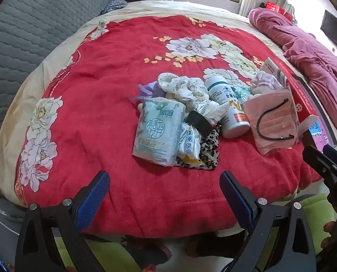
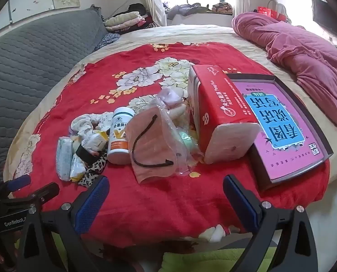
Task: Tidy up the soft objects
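A heap of small items lies on the red floral blanket (image 1: 95, 86). It holds a tissue pack (image 1: 157, 129), a floral scrunchie (image 1: 182, 88), a leopard-print cloth (image 1: 210, 151), a white bottle (image 1: 227, 108), and a bagged pink cloth (image 1: 275, 124) with a black headband. The right wrist view shows the same bottle (image 2: 118, 136), pink cloth (image 2: 150, 142) and tissue pack (image 2: 64, 158). My left gripper (image 1: 165, 185) is open and empty, short of the heap. My right gripper (image 2: 166, 190) is open and empty, near the pink cloth.
A red box (image 2: 218, 111) leans beside a tray (image 2: 325, 140) holding a pink book (image 2: 281, 124) at the right. A crumpled pink quilt (image 2: 304, 52) lies far right. A grey padded headboard (image 1: 20, 34) stands left. Folded clothes (image 2: 125, 19) sit at the back.
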Tool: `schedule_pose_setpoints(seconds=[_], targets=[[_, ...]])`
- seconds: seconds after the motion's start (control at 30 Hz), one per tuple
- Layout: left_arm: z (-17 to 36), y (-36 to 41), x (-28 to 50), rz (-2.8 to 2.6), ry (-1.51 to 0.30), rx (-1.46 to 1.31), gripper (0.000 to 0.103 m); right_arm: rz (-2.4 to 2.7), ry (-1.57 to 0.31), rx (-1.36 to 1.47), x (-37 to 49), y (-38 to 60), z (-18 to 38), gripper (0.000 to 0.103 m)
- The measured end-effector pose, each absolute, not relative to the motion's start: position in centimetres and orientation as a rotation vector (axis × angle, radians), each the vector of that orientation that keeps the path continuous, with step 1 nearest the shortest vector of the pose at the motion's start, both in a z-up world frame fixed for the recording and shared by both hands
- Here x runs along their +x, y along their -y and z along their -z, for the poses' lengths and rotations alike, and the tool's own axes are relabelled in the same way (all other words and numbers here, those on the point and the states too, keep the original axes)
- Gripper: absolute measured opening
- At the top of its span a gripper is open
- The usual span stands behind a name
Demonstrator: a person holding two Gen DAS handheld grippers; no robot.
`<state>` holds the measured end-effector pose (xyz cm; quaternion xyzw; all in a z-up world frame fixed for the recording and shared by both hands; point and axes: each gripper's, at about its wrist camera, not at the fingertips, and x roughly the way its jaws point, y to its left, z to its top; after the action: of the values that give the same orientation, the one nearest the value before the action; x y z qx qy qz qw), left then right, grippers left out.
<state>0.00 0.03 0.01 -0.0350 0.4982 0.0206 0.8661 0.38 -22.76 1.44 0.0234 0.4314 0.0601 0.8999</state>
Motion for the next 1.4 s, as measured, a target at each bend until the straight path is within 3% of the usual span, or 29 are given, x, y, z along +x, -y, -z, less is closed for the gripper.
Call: schedule_pose_setpoints(seconds=[1.4], targets=[[-1.1, -0.9, -0.2, -0.059, -1.012, -0.107, 0.098, -0.150, -0.890, 0.014, -0.1, 21.5, -1.6, 0.101]])
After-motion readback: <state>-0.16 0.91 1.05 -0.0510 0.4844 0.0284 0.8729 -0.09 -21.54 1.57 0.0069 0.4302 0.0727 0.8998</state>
